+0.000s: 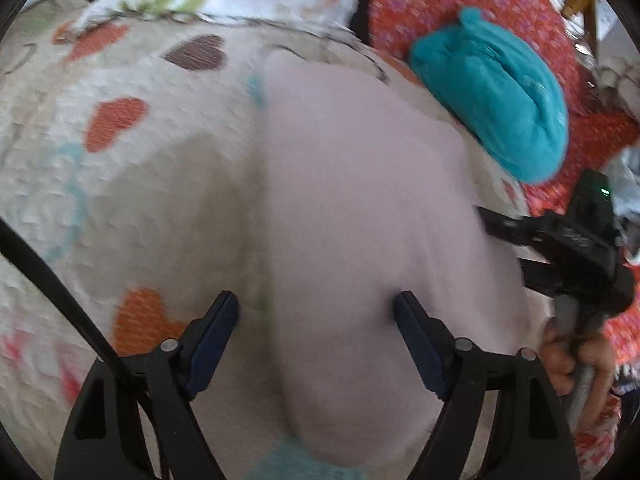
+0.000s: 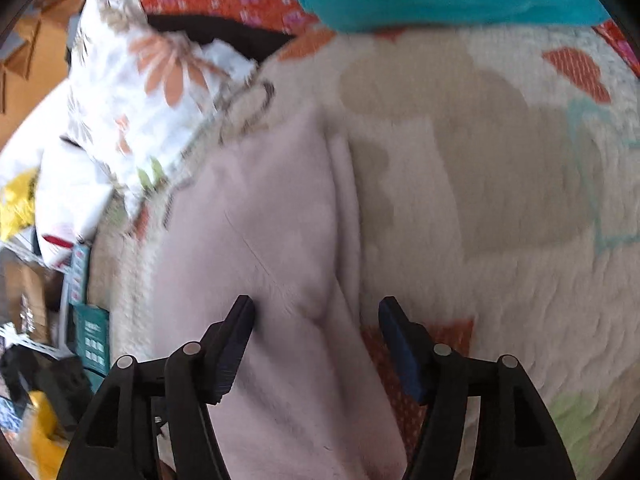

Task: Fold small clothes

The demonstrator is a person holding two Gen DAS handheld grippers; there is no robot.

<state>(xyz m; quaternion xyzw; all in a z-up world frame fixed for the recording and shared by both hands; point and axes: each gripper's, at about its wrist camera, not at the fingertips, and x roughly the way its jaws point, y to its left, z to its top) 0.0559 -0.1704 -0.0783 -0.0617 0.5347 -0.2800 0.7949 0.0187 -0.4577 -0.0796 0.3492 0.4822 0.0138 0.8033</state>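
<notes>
- Left wrist view: the left tongs (image 1: 316, 312) stand wide apart, holding nothing, above the pale pink soft cloth garment (image 1: 360, 216) lying on the cream quilted bedspread with heart patterns (image 1: 132, 184). A folded teal cloth (image 1: 500, 100) sits beyond.
- Right wrist view: the right tongs (image 2: 316, 316) gape empty, straddling the garment's (image 2: 264, 240) long edge. Limp, light fabric; pinch a corner or hem.

One pale pink garment (image 1: 360, 220). One teal garment (image 1: 496, 96). One white floral pillow (image 2: 132, 92). One heart-print quilt (image 1: 132, 184). One red flowered cloth (image 1: 448, 4). Two tools: left tool (image 1: 316, 304), right tool (image 2: 316, 312). One hand (image 1: 568, 364).
</notes>
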